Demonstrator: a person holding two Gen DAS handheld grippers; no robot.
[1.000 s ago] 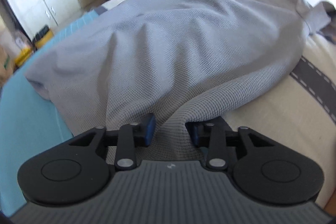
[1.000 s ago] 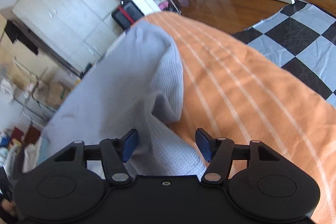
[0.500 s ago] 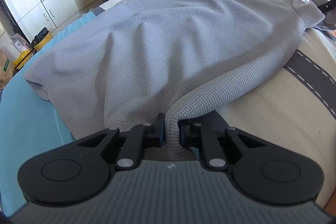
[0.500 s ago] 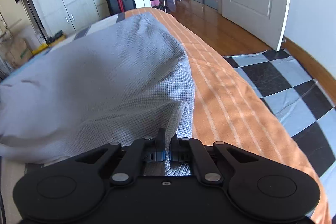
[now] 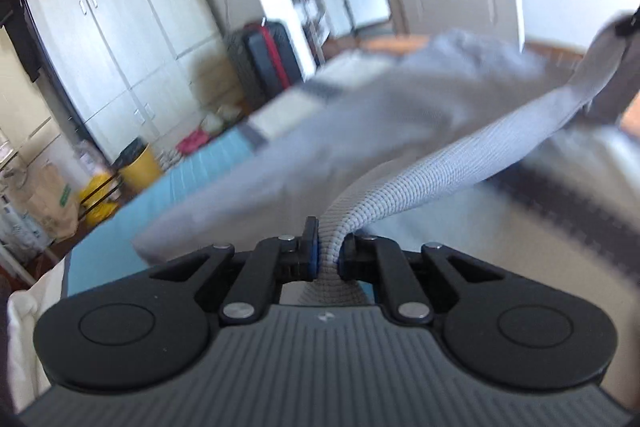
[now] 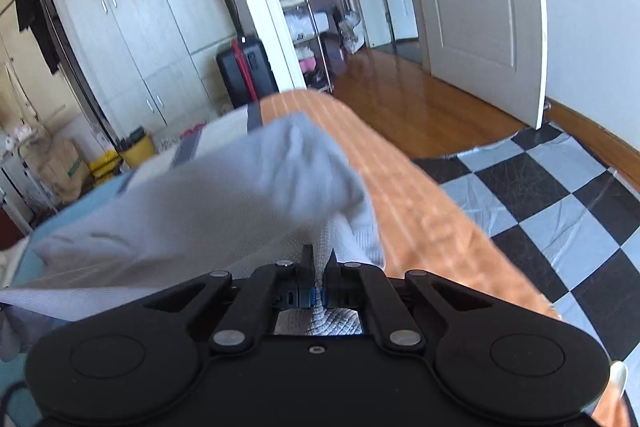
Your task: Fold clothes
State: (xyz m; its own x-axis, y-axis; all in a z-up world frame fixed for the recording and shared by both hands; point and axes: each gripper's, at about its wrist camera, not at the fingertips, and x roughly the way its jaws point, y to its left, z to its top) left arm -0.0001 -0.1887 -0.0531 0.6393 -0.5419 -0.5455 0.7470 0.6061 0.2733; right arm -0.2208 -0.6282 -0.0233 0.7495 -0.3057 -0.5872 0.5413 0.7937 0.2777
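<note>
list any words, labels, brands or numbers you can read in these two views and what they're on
No text reads clearly in either view.
Brown paper bag by the wardrobe: green print, too blurred to read.
Same bag in the right wrist view: green mark, too small to read.
Left tool body: a small pale emblem, not lettering.
Grey garment, black suitcase: no visible text.

Daylight is flooding both views brightly, glaring off the wooden floor point(image 6: 404, 99) and bleaching the far doorway. Motion blur is smearing the grey garment point(image 5: 400, 131) and bedding, while fisheye distortion is bending the wardrobe point(image 6: 132, 39) and door point(image 6: 480, 11) at the edges
</note>
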